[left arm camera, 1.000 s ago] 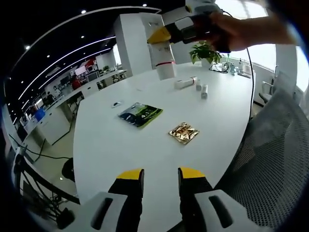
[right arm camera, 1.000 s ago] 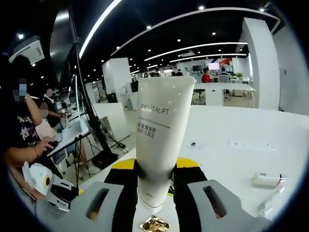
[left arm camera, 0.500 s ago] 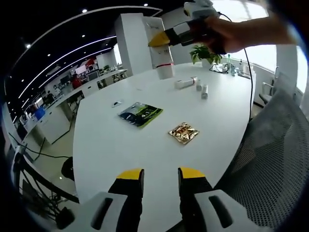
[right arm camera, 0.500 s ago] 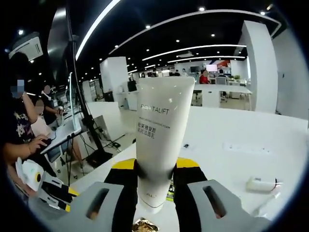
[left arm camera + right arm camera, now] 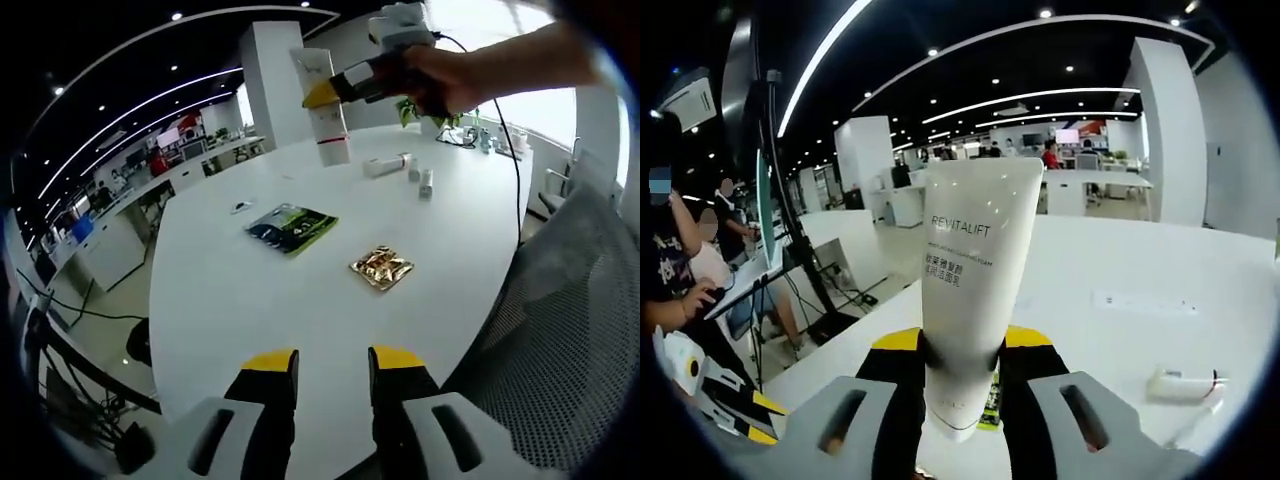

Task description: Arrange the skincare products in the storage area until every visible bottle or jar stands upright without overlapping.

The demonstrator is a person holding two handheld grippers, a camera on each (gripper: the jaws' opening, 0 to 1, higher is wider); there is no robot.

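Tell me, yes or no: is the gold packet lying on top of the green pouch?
No: in the left gripper view the gold packet lies apart from the green pouch, with bare white table between them.

The left gripper view looks down from the desk's (image 5: 300, 300) near edge; the right gripper view sits above it, facing the far edge.

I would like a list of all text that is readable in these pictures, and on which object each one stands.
"REVITALIFT": on the white tube held in the right gripper, right gripper view.
Two smaller lines under it on the tube: too small to read.
A faint mark near the tube's lower end: blurred.
Print on the dark green packet and the gold packet on the white table, left gripper view: too small to read.
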